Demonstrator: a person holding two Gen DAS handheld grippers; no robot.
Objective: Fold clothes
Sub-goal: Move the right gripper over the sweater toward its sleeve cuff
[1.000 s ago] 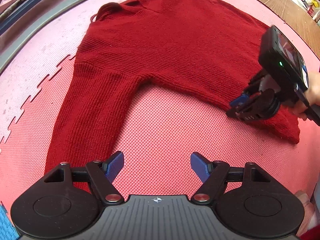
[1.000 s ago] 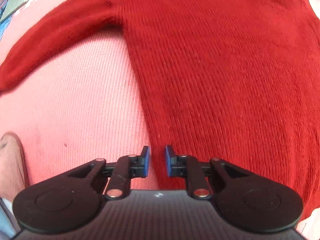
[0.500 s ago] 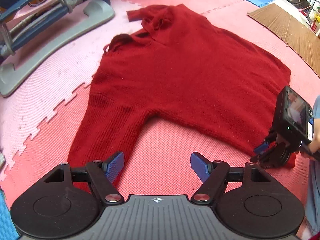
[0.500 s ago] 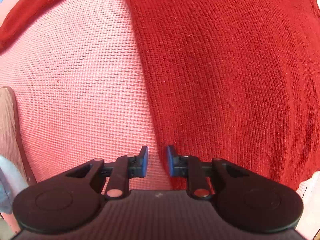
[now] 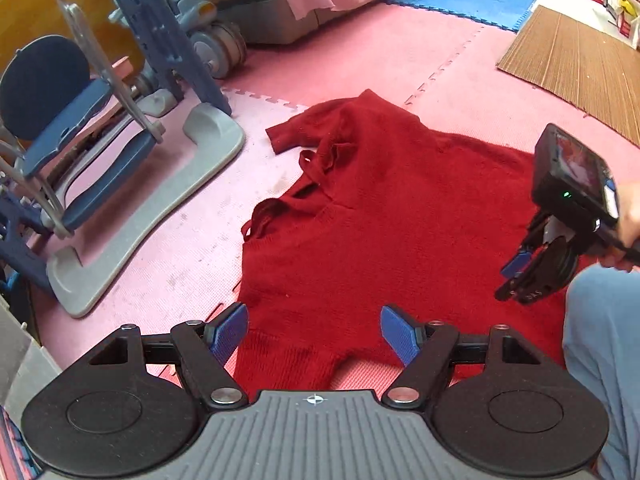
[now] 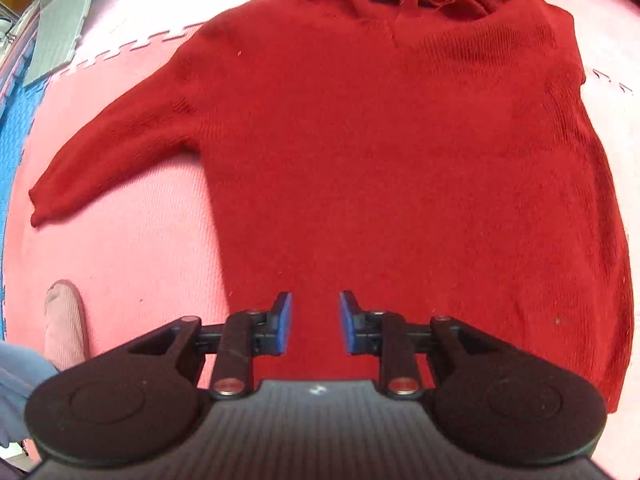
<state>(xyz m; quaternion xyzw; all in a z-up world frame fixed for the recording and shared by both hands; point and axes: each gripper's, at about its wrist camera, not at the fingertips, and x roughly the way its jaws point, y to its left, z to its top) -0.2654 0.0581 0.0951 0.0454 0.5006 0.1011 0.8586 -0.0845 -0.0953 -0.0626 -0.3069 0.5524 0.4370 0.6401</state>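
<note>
A red knitted sweater (image 5: 384, 224) (image 6: 400, 160) lies flat on the pink foam floor mat, collar and drawstrings at the far end, one sleeve (image 6: 112, 160) spread out to the left. My left gripper (image 5: 312, 334) hangs open above the sweater's near left edge, nothing between its blue pads. My right gripper (image 6: 315, 322) is raised over the hem with a narrow gap between its fingers, holding nothing. From the left wrist view the right gripper (image 5: 516, 268) shows at the right, above the cloth, in a person's hand.
A blue and grey child's swing frame (image 5: 132, 152) stands on the left. A woven brown mat (image 5: 572, 48) and blue foam tiles (image 5: 464, 0) lie at the back right. A person's leg in light blue (image 5: 600, 360) is at the right, and a foot (image 6: 66, 324) rests on the pink mat.
Both grippers have lifted up and back from the sweater, so much more of it and the room shows. The right gripper's fingers have parted a little wider.
</note>
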